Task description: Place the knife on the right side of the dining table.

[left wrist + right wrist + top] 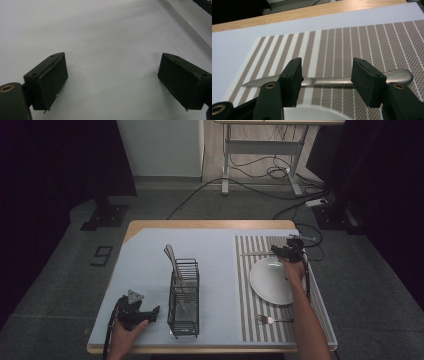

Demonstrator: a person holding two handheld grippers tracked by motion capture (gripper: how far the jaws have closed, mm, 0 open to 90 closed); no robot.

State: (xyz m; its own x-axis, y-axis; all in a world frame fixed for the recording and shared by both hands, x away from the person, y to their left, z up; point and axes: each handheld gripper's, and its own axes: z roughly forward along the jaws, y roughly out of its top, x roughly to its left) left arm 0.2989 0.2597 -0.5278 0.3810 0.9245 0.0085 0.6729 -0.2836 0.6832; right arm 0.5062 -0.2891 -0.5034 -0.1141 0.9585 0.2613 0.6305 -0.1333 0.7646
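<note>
Right arm stretched forward over the surface, right tongs at the far edge of the white plate, jaws released, spread either side of a metal knife lying flat on the striped placemat; the jaws sit in front of its handle and whether they touch it cannot be told. Left hand rests low at the near left corner, left tongs released too, jaws wide apart over bare pale grey mat, nothing between them. Black wire caddy stands upright mid-surface, just right of the left tongs, holding light-coloured utensils whose handles lean out toward the far left. Plate is round, glossy, sits on the brown-and-white striped woven-look placemat; a metal fork lies on the placemat near the plate's near edge. Knife smooth, dull silver, rounded handle end, blade pointing left in the right gripper view. Wood edge of the surface shows beyond the grey mat.
</note>
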